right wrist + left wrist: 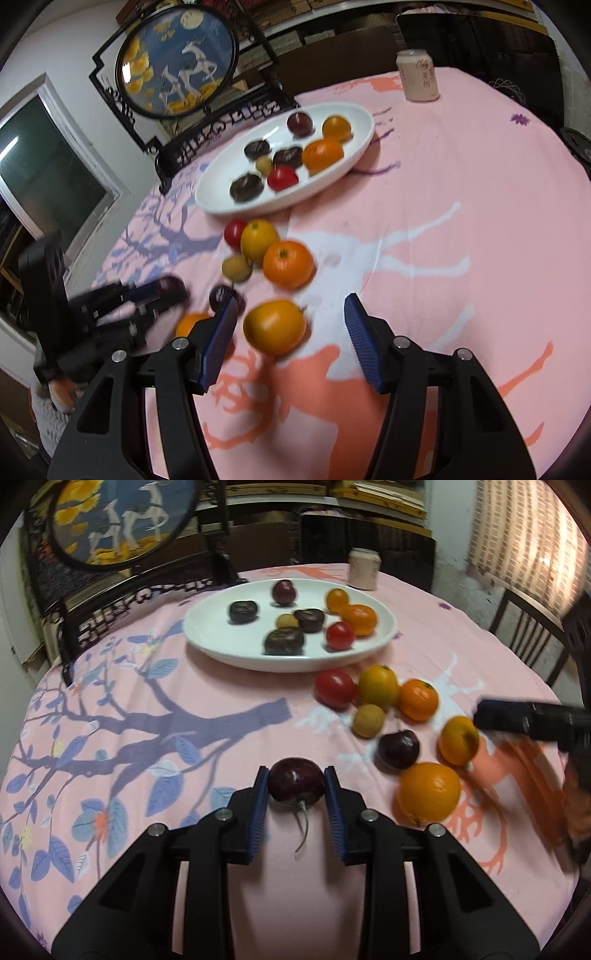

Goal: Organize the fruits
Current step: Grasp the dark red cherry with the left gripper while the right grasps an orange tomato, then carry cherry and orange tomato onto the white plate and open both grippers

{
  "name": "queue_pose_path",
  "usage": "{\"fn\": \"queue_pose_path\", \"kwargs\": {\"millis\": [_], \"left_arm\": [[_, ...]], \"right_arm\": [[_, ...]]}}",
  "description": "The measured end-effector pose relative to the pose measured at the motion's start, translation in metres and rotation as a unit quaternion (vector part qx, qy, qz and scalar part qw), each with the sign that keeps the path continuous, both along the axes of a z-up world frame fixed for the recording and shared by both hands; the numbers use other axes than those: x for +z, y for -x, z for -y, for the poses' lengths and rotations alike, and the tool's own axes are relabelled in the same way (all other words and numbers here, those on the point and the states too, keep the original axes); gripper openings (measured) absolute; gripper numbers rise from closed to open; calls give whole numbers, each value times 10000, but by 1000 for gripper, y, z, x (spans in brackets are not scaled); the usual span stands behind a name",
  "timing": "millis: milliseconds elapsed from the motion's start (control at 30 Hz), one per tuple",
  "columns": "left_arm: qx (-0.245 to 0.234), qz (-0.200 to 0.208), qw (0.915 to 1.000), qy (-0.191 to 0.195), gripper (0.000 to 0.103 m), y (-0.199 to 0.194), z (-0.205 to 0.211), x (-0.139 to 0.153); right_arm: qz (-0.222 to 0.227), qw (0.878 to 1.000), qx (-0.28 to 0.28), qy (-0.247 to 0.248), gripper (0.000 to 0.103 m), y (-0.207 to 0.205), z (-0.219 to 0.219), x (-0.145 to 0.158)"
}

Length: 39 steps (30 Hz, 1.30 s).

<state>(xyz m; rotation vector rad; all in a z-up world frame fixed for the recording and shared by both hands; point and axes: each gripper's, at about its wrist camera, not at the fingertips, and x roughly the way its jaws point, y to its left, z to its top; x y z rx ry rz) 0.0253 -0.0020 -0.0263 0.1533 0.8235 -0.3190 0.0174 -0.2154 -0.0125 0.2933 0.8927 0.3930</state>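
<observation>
A round table is covered by a pink cloth printed with blue branches and orange shapes. At the upper left of both views a round deer picture is held in a dark carved stand. A window is set in the white wall at the left of the right wrist view. A dark chair is seen at the right of the left wrist view, beneath a brightly lit, gridded surface. Shelves are lined along the top.

I work in a home dining room: round table under a pink floral cloth, wooden chair, embroidered deer screen (ornately framed) behind.
</observation>
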Motion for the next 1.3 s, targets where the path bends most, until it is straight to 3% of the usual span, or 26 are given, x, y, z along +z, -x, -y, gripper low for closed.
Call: {"fn": "queue_pose_path", "kwargs": {"millis": [100,300,433,600,800,900,1033,1300], "left_arm": [[116,-37,9999,-4,30,-4,-4,-1],[91,-159,9998,-101,30,-8,-1,-6],[62,-226,9997,-60,30,-10,-1,-8],[65,-222,9997,-13,29,-10,-2,-8],[263,123,9994,180,29,-14,-9,15],[360,270,9986,263,29,-34,-8,36],[506,321,9975,370,29,-75,-3,55],[808,79,9957,445,29,-143,0,47]], "right_arm": [[-29,9999,86,73,60,0,-6,-3],[-88,9985,349,419,44,-1,-25,-12],[22,9973,366,633,41,1,-30,-13],[73,9979,294,571,41,1,-26,-11],[229,9995,0,227,41,-1,-9,0],[195,9998,-36,33,41,-12,-6,9],[382,9991,54,181,41,-36,-21,32],[477,9967,353,547,41,-92,-68,44]]}}
